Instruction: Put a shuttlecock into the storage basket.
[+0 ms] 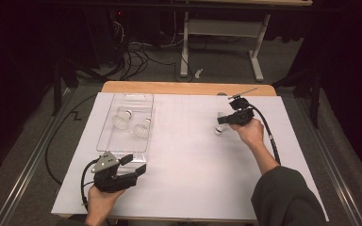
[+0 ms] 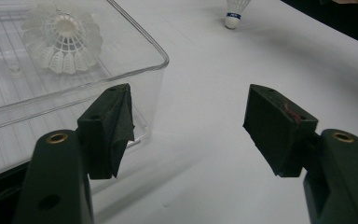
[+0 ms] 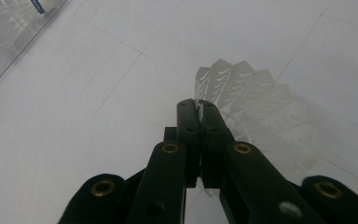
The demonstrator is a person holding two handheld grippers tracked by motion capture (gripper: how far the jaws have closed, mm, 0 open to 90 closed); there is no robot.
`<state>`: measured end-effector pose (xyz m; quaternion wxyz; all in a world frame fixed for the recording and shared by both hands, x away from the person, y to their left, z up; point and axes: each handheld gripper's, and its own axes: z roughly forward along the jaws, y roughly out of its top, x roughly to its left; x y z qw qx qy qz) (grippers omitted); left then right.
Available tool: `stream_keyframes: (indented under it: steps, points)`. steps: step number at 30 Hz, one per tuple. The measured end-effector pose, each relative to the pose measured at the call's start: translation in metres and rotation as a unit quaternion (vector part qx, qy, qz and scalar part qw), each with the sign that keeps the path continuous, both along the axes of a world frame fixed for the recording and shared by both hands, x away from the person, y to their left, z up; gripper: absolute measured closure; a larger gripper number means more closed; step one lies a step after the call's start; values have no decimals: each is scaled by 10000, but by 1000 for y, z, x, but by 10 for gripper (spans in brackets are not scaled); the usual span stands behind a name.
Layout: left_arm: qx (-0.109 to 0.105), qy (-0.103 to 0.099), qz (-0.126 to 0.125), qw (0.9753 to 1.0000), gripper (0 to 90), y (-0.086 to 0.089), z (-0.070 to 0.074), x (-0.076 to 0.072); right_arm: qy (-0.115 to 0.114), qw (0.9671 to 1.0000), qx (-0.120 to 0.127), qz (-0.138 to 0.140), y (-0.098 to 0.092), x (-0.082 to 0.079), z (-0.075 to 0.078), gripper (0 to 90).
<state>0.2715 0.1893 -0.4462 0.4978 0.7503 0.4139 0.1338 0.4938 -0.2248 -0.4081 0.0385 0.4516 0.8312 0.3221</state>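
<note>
We hold two black grippers, one in each hand, over a big white sheet (image 1: 188, 179) that covers the wooden table (image 1: 188, 87).

Our right arm in its dark sleeve (image 1: 287, 197) reaches far forward and a little to the left. The right hand (image 1: 250, 132) holds the right gripper (image 1: 222, 120) low over the sheet, pointing left. In the right gripper view its two jaws are pressed together, and a thin edge of the white feathery skirt of a plastic shuttlecock (image 3: 256, 112) is pinched between them. This shuttlecock is on the right part of the sheet, well apart from the box. In the left gripper view we see its round white nose with a blue band, far off.

Our left hand (image 1: 101, 202) stays close to us at the near left of the sheet. It holds the left gripper (image 1: 134, 165), which points up and to the right, just beside the near end of the clear plastic box (image 1: 104, 117). Its jaws stand wide apart with nothing between them.

We count three white shuttlecocks in all. Two lie inside the clear box: one (image 1: 121, 119) on the left and one (image 1: 142, 128) next to it. The third is the one in the right gripper. We count one box and two grippers.
</note>
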Motion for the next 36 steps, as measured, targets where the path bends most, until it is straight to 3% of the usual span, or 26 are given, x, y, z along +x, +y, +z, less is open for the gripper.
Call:
stream_keyframes:
  steps: [26,36]
  points:
    - [51,3,-10,10000,339,-3,1,1,-22,9980,491,392,-1,-23,10,900]
    - [84,11,-48,10000,339,-5,2,2,18,9965,635,544,4,-33,6,900]
